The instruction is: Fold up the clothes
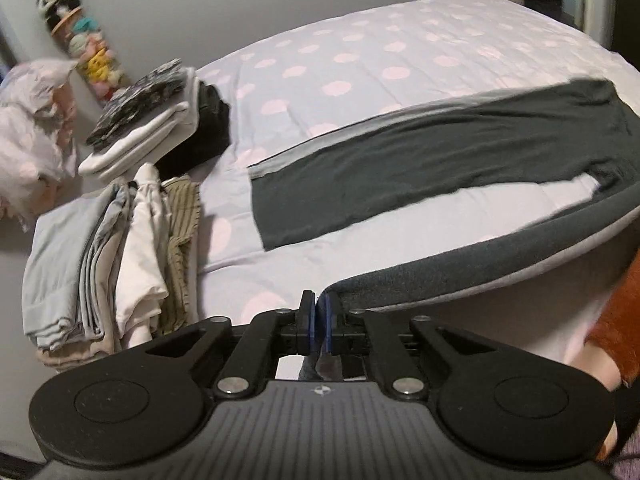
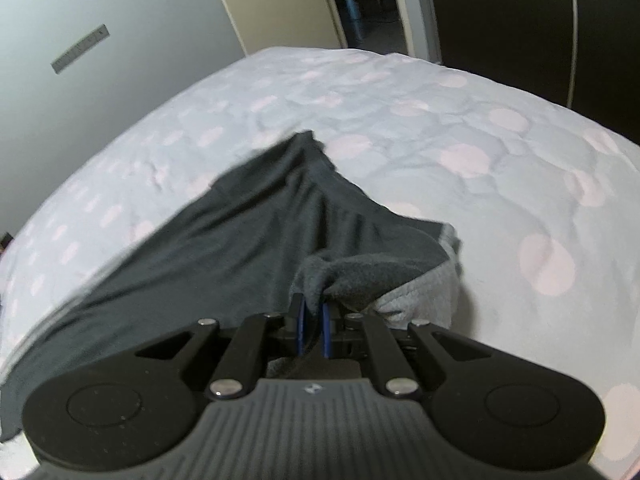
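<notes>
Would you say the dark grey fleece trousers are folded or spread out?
Partly spread: dark grey fleece trousers have one leg flat on the bed, the other leg lifted.

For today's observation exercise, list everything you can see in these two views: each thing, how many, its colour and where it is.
dark grey garment: one, dark grey with lighter grey trim, spread across the bed, edges lifted
bedspread: one, pale lilac with pink dots, covering the bed
folded clothes: two stacks, white, black, blue-grey, olive, at the bed's left edge
plush toys: several, mixed colours, on the wall
door: one, cream, behind the bed
left hand-held gripper: one, black, shut on the garment's edge
right hand-held gripper: one, black, shut on the garment
</notes>
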